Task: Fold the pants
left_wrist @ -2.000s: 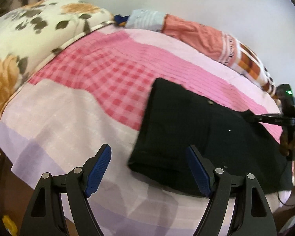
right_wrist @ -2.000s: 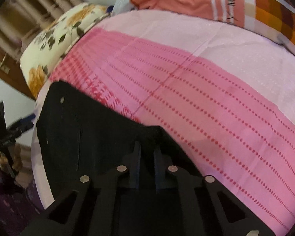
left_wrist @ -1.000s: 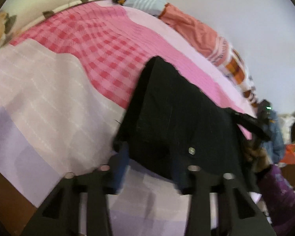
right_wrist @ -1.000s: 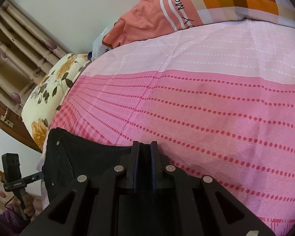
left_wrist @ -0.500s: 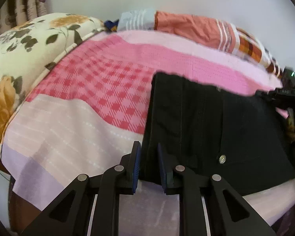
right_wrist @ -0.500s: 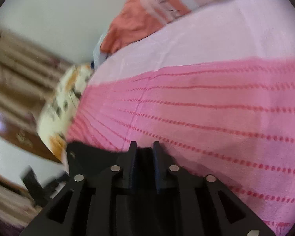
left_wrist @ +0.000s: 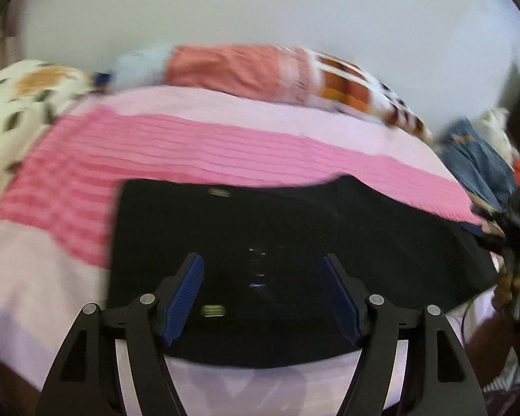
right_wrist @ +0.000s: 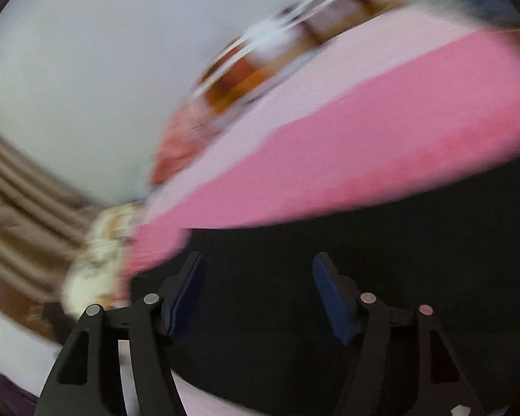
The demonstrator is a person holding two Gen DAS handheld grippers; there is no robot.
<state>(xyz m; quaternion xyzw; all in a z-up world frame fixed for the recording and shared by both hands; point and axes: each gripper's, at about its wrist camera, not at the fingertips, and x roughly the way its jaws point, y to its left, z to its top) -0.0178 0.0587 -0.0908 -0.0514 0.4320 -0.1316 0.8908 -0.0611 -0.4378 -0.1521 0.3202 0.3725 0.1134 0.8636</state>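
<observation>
Black pants [left_wrist: 294, 235] lie folded flat on the pink bedsheet [left_wrist: 225, 145], near its front edge. Left claw [left_wrist: 262, 294] and right claw [right_wrist: 256, 294] both released, jaws just been opening, nothing btwn them, hovering over the cloth. Risk imo: right view is v. blurred; if a claw dips it could snag the top layer & drag the fold apart.

Soft daylight, heavy motion blur
</observation>
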